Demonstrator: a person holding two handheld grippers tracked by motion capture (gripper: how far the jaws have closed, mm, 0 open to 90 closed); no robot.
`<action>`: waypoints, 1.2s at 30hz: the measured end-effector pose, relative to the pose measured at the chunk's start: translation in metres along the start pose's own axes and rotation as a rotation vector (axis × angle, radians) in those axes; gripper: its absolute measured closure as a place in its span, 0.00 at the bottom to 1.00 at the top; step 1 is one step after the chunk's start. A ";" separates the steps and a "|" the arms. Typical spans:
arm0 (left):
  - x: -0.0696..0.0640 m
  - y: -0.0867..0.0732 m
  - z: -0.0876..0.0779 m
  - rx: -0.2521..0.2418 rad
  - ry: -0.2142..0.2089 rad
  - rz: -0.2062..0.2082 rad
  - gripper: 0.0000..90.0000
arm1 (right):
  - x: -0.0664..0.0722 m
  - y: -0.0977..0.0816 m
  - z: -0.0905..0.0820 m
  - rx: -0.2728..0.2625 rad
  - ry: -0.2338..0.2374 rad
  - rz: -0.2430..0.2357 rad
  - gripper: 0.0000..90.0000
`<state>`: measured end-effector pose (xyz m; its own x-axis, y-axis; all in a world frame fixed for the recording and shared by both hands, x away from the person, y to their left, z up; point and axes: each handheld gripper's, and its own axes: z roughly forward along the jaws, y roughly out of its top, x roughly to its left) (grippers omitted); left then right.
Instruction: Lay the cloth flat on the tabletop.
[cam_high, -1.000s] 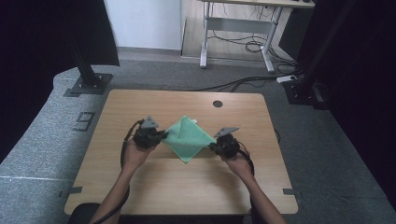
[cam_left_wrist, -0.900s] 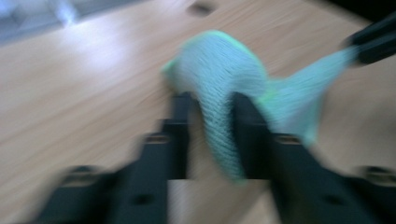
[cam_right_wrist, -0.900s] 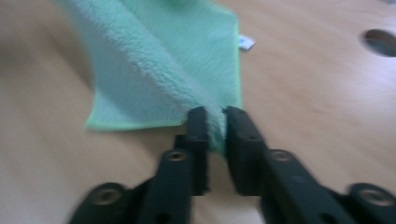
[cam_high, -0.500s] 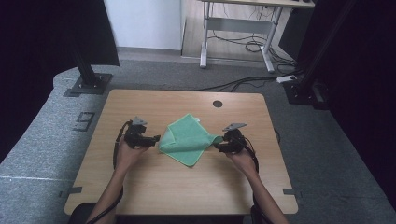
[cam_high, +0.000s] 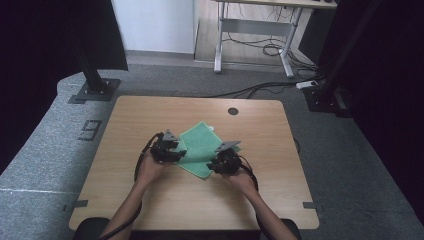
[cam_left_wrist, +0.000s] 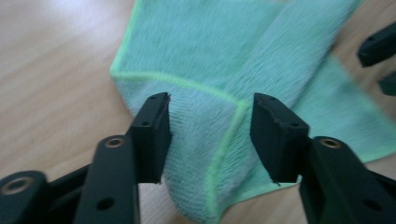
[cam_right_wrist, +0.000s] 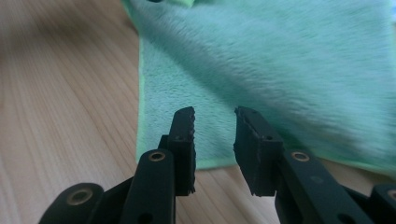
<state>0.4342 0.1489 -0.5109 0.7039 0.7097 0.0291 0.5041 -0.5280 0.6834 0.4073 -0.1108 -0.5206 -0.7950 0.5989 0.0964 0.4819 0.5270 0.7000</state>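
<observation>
Cloth (cam_high: 200, 150) folded at table (cam_high: 150, 115) centre, grippers flanking.
Left gripper (cam_high: 172, 153) at nine o'clock and right gripper (cam_high: 216, 162) at four have just been closing, jaws apart over hems; bare wood all around.

Wooden table (cam_high: 150, 115), grey carpet (cam_high: 45, 165), white wall (cam_high: 152, 25), desk frame (cam_high: 255, 30)

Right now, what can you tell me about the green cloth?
The green cloth is a terry-like towel with a brighter green stitched hem, lying folded over itself on the wooden table, near its middle. A folded corner lies between the open jaws of the left gripper, which have just been closing. The right gripper, also just closing, stands open at the cloth's near edge.
</observation>
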 end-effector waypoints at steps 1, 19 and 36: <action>0.001 -0.003 0.004 0.016 0.007 -0.001 0.58 | 0.001 -0.001 0.005 0.007 0.003 -0.003 0.75; 0.029 -0.025 -0.028 -0.033 0.140 -0.116 0.50 | 0.008 -0.036 -0.011 0.063 0.012 -0.015 0.85; 0.014 -0.020 0.017 0.058 0.128 -0.055 0.31 | -0.004 -0.069 -0.046 0.063 -0.038 0.016 0.83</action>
<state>0.4423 0.1617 -0.5364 0.6068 0.7899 0.0881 0.5708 -0.5103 0.6433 0.3603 -0.1775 -0.5363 -0.7730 0.6294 0.0798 0.5176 0.5530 0.6529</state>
